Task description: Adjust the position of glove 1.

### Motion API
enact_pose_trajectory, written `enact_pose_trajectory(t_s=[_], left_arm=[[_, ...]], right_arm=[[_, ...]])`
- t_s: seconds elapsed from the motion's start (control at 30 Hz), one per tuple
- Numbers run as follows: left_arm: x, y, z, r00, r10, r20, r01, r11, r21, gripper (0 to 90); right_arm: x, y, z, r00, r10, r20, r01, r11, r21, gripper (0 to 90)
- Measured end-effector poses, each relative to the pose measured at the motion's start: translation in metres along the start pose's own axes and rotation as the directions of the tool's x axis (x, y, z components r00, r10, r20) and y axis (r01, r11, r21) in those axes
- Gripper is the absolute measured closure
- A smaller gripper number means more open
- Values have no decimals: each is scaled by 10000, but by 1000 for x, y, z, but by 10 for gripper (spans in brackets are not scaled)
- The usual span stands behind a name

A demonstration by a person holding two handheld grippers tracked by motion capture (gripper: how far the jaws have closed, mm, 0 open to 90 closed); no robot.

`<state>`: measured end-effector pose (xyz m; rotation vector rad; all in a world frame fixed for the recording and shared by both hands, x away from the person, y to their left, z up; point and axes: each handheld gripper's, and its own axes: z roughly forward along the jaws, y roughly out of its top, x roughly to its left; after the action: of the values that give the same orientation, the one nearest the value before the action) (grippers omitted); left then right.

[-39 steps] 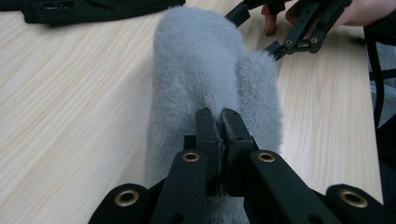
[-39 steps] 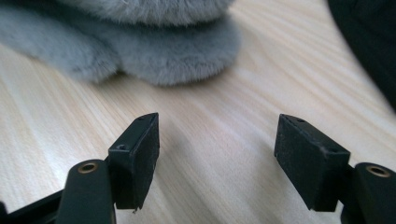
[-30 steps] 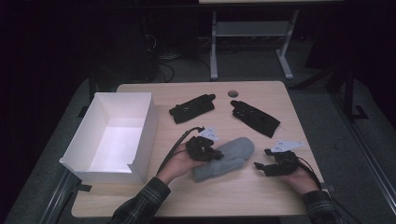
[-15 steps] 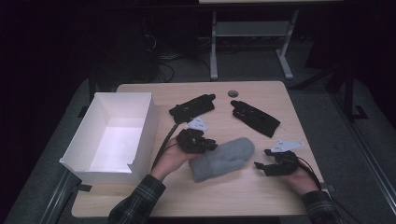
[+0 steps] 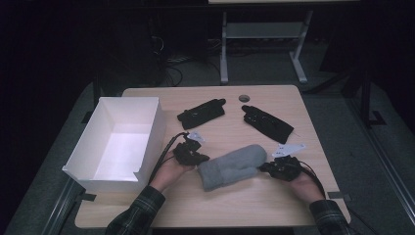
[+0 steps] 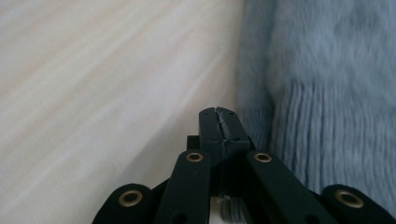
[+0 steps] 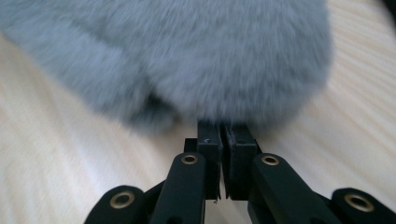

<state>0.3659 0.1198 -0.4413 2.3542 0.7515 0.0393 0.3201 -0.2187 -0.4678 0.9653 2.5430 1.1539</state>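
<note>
A fluffy grey mitten lies across the front middle of the wooden table, cuff to the left. My left gripper sits at the cuff end. In the left gripper view its jaws have just closed and stand shut beside the ribbed cuff, with nothing seen between them. My right gripper is at the mitten's rounded tip. Its jaws have just closed too, and now press against the fur. I see no fabric between those pads.
An open white box stands at the table's left. Two black gloves lie farther back, on either side of a small round hole. A white tag rides on each gripper.
My left hand has slid left, off the top of the mitten to its cuff end. The right gripper has moved a little left, up against the mitten's tip.
</note>
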Motion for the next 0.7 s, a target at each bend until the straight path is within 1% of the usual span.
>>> enact_pose_trajectory(t_s=[0.03,0.07,0.13,0.17,0.2,0.27,0.33,0.37,0.4,0.43,0.5,0.53,0.57,0.63,0.67,0.7], left_arm=[[0,-2,-1,10000,-19,87,19,10000,6,895],[-2,-5,-2,9994,-192,302,195,9998,-102,895],[-4,-7,-3,9993,-177,343,177,9998,-14,895],[-7,-11,-5,9986,-186,487,186,9998,-7,895],[-9,-13,-4,9983,-211,545,216,9997,-83,895],[-11,-15,-5,9982,-160,571,162,9999,-16,895],[-15,-20,-7,9974,-133,709,132,9999,11,895],[-18,-22,-7,9963,-221,836,224,9997,-24,895],[-19,-23,-7,9958,-176,899,174,9998,29,895],[-21,-25,-6,9951,-218,968,213,9998,59,895],[-26,-27,-5,9936,-197,1109,186,9998,107,895],[-30,-28,-4,9924,-111,1227,90,9998,178,895],[-30,-28,-4,9924,-111,1227,90,9998,178,895],[-37,-30,-1,9900,-55,1408,22,9997,236,895],[-39,-30,0,9892,21,1465,-59,9997,254,895],[-41,-30,1,9884,121,1515,-167,9994,293,895]], right_arm=[[0,4,4,9999,-95,76,95,10000,4,868],[0,9,9,9999,-73,143,73,10000,31,868],[0,12,13,9996,-108,248,106,9999,67,868],[1,14,16,9996,-58,288,57,10000,44,875],[0,15,18,9996,-67,287,67,10000,5,877],[0,16,21,9995,-41,317,39,10000,40,880],[1,20,26,9990,-111,444,104,9998,169,893],[0,23,28,9988,-144,463,138,9998,136,899],[0,26,30,9987,-217,470,211,9997,120,900],[1,29,34,9989,-165,445,165,9999,2,900],[0,30,36,9989,-215,409,216,9998,-10,900],[0,33,40,9985,-335,444,330,9994,120,900],[0,35,42,9985,-366,418,363,9993,72,900],[0,37,44,9984,-390,405,387,9992,92,900],[1,38,46,9984,-377,412,375,9993,58,900],[1,39,46,9982,-460,394,456,9989,95,900]])
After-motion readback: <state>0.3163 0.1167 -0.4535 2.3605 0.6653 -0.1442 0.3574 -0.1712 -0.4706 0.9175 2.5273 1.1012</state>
